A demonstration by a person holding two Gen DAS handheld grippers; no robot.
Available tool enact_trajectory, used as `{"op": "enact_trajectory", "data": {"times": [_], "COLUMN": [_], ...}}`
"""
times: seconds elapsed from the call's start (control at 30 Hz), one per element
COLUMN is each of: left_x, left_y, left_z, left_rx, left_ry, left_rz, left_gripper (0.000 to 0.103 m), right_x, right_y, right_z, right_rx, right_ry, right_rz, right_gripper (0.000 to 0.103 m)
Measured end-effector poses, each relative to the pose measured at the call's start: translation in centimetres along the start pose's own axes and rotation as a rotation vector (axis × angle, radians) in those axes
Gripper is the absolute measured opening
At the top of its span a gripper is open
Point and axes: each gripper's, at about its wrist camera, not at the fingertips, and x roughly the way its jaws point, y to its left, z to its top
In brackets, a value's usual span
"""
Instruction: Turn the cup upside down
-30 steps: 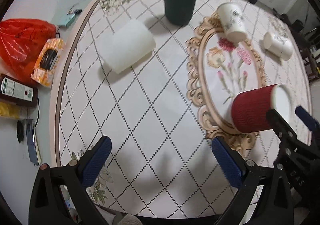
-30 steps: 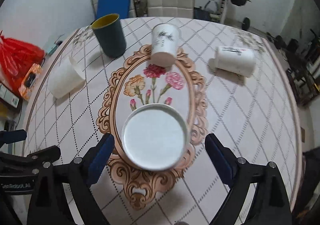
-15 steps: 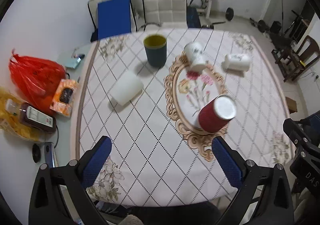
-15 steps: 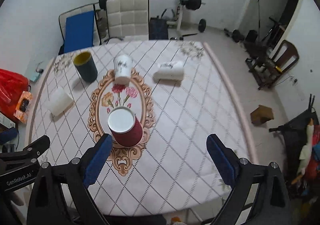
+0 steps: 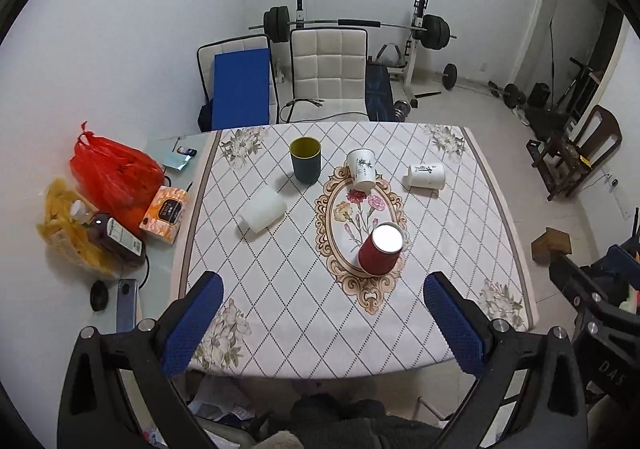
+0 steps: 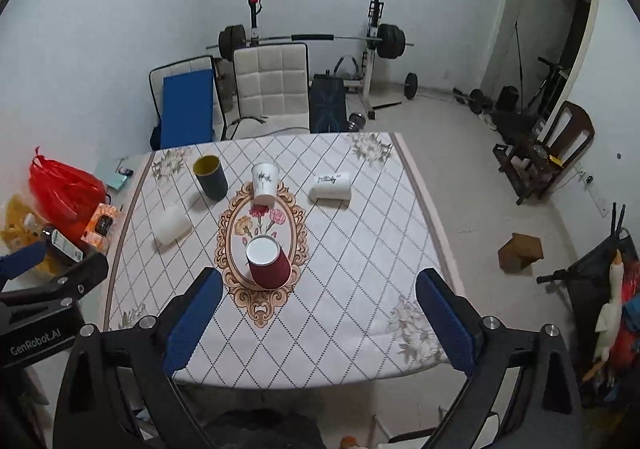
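A red ribbed paper cup (image 5: 378, 253) stands upside down, white base up, on the near end of the oval flower pattern of the tablecloth; it also shows in the right wrist view (image 6: 269, 264). My left gripper (image 5: 322, 323) is open and empty, high above the table's near edge, well back from the cup. My right gripper (image 6: 318, 319) is open and empty, also high above the near edge. Each gripper shows at the edge of the other's view.
On the table (image 5: 280, 329) stand a dark green cup (image 5: 305, 160) upright, a white printed cup (image 5: 361, 169) upside down, a white cup (image 5: 426, 175) on its side and a translucent cup (image 5: 263, 208) on its side. Bags, a bottle and a tissue pack (image 5: 165, 208) lie left.
Both grippers have pulled up and back from the table, so the whole table and room now show. The red cup, earlier close between the right fingers, now stands alone, upside down.
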Motion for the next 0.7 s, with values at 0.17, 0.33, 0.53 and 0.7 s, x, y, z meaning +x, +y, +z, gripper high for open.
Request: {"op": "enact_trajectory", "data": {"times": [0.17,0.33,0.53,0.7], "left_x": [-2.2,-4.0,-5.3,-5.3], "left_y": [-0.8,-1.4,-2.0,-2.1], "left_z": [-0.8,-1.2,-1.4,-1.5], "left_rx": [-0.016,-0.02,-0.035,-0.053], "left_ry": [0.003,-0.021,-0.055,-0.047], "left_rz": [-0.007,0.006,0.021,0.029], "left_gripper": [0.102,0.102,0.102,0.102], "right_x": [-3.7,-6.2,-7.2,-7.0], "right_y": [-1.0,-2.0,-3.0,-3.4], "right_z": [0.2,0.1,0.1,0.2], "right_rx": [-0.01,-0.009,-0.011,-0.004], "right_ry": [-0.033,-0.049,-0.049,-0.046], "right_rz": [-0.004,0.012,0.026,0.036], "right_gripper": [0.099,0.099,0.1,0.1]}}
